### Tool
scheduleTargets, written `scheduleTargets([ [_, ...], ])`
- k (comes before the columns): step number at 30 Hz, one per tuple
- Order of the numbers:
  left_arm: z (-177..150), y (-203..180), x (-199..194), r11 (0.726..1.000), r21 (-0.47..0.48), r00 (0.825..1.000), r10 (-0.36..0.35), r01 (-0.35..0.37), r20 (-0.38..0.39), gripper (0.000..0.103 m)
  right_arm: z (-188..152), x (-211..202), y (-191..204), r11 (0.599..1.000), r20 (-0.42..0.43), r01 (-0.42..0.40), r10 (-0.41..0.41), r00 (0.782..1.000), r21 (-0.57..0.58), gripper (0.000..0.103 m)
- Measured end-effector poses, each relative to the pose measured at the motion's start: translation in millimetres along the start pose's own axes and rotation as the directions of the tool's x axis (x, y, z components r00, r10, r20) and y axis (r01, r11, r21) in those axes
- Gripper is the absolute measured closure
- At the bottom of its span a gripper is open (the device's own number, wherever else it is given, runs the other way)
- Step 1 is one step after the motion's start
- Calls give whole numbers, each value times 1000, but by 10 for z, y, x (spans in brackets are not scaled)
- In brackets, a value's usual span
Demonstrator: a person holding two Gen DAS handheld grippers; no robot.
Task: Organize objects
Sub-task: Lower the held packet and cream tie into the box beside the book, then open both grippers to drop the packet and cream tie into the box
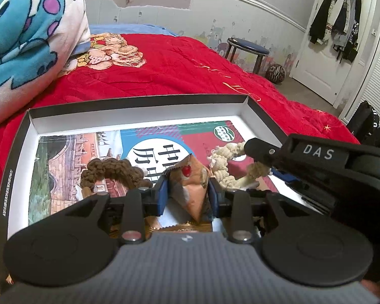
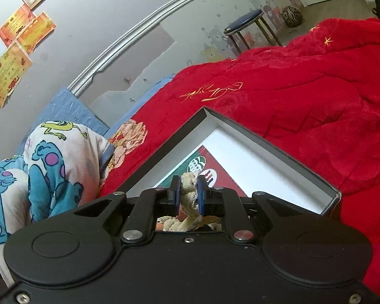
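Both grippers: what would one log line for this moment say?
left gripper: shut on orange packet | right gripper: shut on cream scrunchie | brown scrunchie: lying in box

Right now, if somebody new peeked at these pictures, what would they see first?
Probably the bright red bedspread filling the middle, with a shallow box lying on it. Inside the box, the left gripper pinches an orange snack packet, while the right gripper squeezes a cream rope toy. A blue monster blanket is heaped at the far left.
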State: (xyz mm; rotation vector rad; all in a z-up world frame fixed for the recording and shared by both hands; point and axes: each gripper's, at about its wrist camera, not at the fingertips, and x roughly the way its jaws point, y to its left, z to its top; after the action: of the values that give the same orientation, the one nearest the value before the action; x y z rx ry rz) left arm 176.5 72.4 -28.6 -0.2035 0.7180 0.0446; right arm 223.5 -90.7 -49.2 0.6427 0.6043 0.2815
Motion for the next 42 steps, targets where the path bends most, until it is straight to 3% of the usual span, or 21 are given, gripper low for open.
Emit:
scheduleTargets([
  [13, -27, -8, 29, 1000, 3, 1000, 7, -7, 0, 62, 2, 4, -8, 1000, -9, 5, -5, 1000, 2, 89],
  [17, -48, 16, 38, 1000, -5, 1000, -4, 4, 10, 49, -2, 11, -7, 1000, -12, 2, -2, 1000, -1, 89],
  [24, -33, 70, -37, 1000, -17, 999, -19, 20, 39, 46, 4, -5, -26, 999, -11, -38, 38, 999, 19, 87],
  [29, 24, 114, -183, 999, -17, 997, -33, 35, 76, 41, 27, -58, -8, 997, -7, -71, 71, 997, 25, 79],
  [37, 119, 185, -602, 998, 2, 994, -61, 61, 92, 40, 148, -390, 78, 992, 61, -130, 129, 990, 5, 53],
  [42, -2, 118, -1083, 998, 44, 993, -43, 39, 111, 40, 154, -730, 82, 991, 86, -129, 130, 988, -18, 51],
])
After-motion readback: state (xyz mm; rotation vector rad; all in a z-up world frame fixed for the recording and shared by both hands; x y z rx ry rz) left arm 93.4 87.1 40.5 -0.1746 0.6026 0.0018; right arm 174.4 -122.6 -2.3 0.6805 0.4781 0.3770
